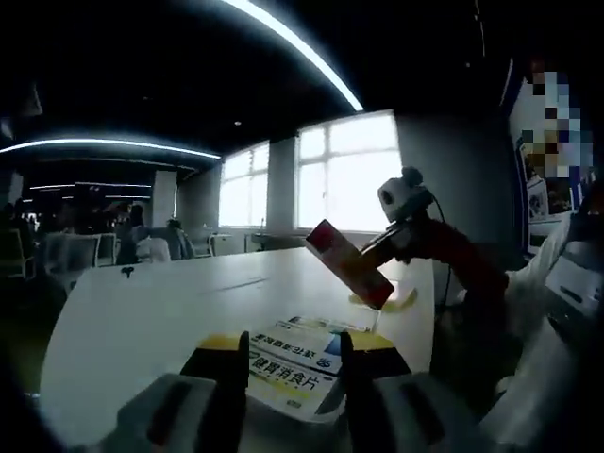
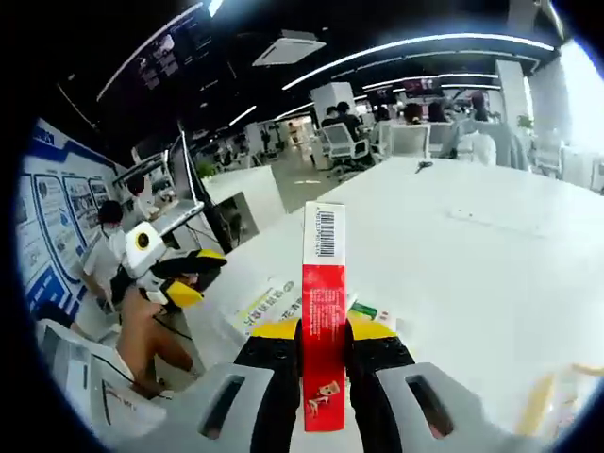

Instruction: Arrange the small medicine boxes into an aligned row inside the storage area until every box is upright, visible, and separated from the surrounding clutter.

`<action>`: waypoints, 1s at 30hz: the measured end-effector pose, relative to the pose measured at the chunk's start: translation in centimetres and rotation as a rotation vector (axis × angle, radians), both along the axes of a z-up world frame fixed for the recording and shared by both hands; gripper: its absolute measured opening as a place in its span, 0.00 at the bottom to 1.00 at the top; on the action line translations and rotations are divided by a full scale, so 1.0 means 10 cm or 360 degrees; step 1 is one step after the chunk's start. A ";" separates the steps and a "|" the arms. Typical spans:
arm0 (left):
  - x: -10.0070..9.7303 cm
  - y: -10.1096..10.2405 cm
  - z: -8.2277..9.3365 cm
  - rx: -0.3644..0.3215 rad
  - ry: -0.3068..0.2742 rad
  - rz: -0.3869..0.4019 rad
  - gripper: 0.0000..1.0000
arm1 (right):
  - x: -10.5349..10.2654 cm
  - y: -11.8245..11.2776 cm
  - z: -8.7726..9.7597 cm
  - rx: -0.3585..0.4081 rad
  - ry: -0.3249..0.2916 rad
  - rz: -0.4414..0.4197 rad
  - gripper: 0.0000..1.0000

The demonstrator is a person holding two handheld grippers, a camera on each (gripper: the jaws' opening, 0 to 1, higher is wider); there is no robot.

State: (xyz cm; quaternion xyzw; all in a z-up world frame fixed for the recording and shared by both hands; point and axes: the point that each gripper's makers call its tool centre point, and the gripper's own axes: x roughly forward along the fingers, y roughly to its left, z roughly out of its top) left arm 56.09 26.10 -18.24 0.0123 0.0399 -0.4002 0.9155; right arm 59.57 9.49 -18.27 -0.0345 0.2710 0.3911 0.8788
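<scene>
- Right claw (image 2: 324,342): jaws clamped on one red-and-white medicine box (image 2: 324,316), held on edge, long axis running straight away from the camera, barcode end farthest.
- Left claw (image 1: 292,357): jaws closed against one flat white box with blue print (image 1: 294,363), which lies on the white worktop (image 1: 170,302).
- Boxes counted: two gripped, plus one more flat box (image 2: 268,304) on the worktop just left of the red one.
- Left gripper view, farther off: the red box tilted in the right claw above the worktop's far edge.
- Background: seated people, windows.
</scene>
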 end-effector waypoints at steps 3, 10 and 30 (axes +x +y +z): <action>-0.02 0.10 -0.02 0.0042 -0.0014 0.0052 0.40 | 0.04 -0.09 -0.02 -0.0057 -0.0051 -0.0103 0.15; -0.01 0.35 -0.17 0.0138 0.0017 0.0190 0.47 | 0.11 -0.22 -0.06 -0.0086 -0.0100 -0.0323 0.15; 0.03 0.67 -0.24 0.0169 0.0060 0.0353 0.74 | 0.21 -0.27 0.00 -0.0242 -0.0130 -0.0536 0.15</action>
